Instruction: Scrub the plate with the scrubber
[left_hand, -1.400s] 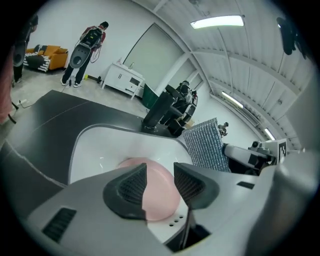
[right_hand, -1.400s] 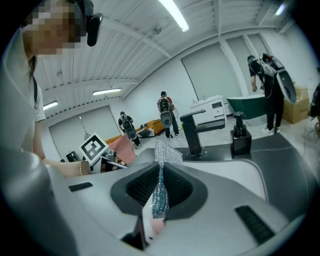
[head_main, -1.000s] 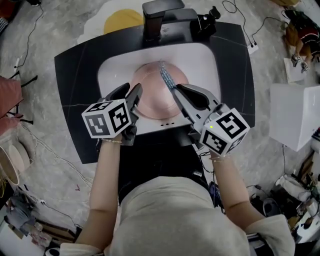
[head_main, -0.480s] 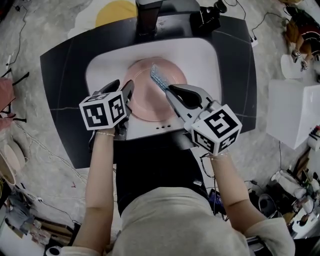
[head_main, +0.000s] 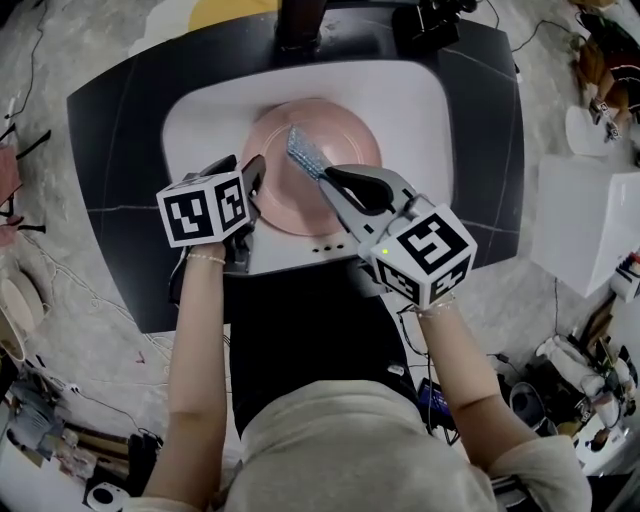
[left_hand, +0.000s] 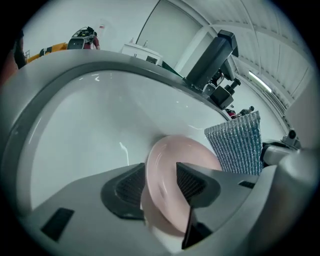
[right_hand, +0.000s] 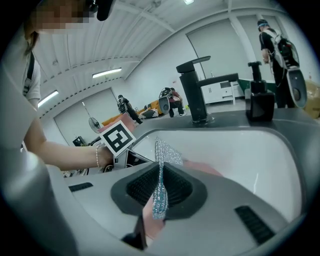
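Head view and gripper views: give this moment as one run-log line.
left gripper: jaws just opening, pink plate rim between them | right gripper: shut on scrubber | pink plate: in white sink

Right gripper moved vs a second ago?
Yes. The right gripper has come down toward the sink; the tip of its scrubber now sits farther from the faucet.

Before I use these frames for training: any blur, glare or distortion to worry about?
Head view: evenly lit and sharp, the sink bowed slightly. Left gripper view: strong fisheye with dark corners, and the plate is smeared at its near rim. Right gripper view: the same fisheye; the scrubber is soft at its lower end, with a mosaic patch top left.
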